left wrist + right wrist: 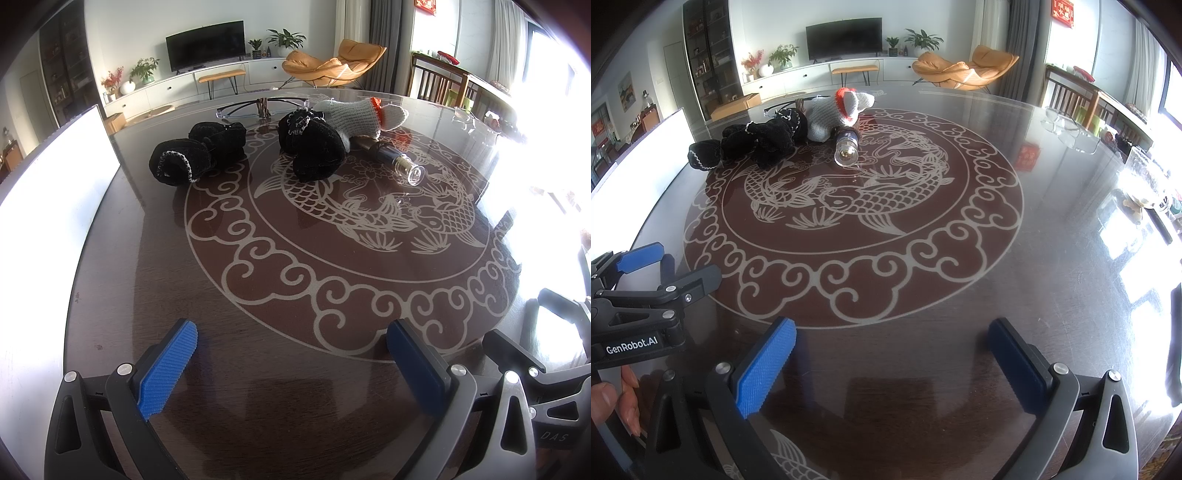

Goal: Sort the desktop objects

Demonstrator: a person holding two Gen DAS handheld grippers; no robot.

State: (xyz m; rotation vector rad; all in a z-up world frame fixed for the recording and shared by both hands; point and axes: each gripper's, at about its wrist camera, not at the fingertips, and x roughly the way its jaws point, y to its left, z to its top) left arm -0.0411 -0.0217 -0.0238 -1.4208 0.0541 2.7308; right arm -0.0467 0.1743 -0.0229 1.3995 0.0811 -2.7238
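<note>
Still, nothing is held: both sets of fingers spread above the counter (155, 295), the things well off at its far side.
Left wrist: left gripper (291, 365) empty; black socks (199, 155), grey glove (354, 114) and bottle (399, 162) lie clustered, the bottle's neck under cloth, so tugging cloth could roll it. Right wrist: right gripper (892, 365) empty; glare hides the counter's right edge.

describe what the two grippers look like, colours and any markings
Both are black two-finger frames with silver rivets and ribbed blue pads. The left gripper shows white GenRobot.AI lettering on its side in the right wrist view; the right gripper has DAS embossed on its body in the left wrist view.
</note>
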